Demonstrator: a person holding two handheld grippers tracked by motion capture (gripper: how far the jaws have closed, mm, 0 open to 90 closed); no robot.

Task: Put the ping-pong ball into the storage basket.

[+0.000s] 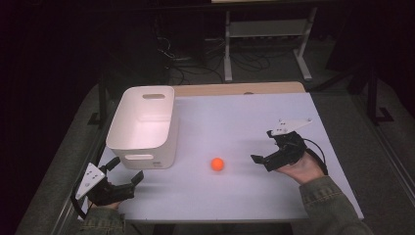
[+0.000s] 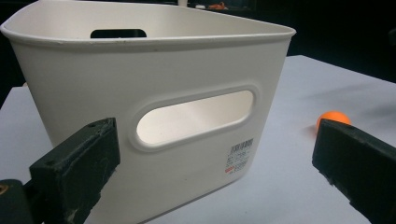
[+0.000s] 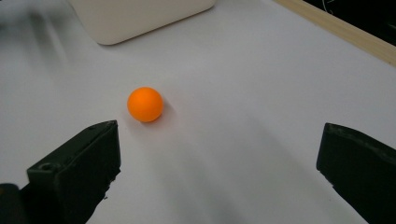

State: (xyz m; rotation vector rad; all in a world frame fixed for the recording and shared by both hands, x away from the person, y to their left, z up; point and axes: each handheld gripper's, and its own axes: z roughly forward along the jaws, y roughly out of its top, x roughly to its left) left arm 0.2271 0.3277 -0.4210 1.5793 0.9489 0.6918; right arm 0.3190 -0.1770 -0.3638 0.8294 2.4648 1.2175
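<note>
Ball (image 1: 218, 164) small, round, bright orange, smooth; sits on white table (image 1: 254, 122) between bin (image 1: 142, 128) and right gripper (image 1: 262, 145). Right gripper jaws spread wide, empty. Left gripper (image 1: 126, 170) jaws likewise released, facing bin.

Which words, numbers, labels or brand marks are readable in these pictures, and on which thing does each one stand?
No text can be read.
Sticker on the white plastic bin, below its handle slot: a barcode, small print and a red mark, all too small and blurred to read.
Orange ball, the table and both grippers: no writing seen.
</note>
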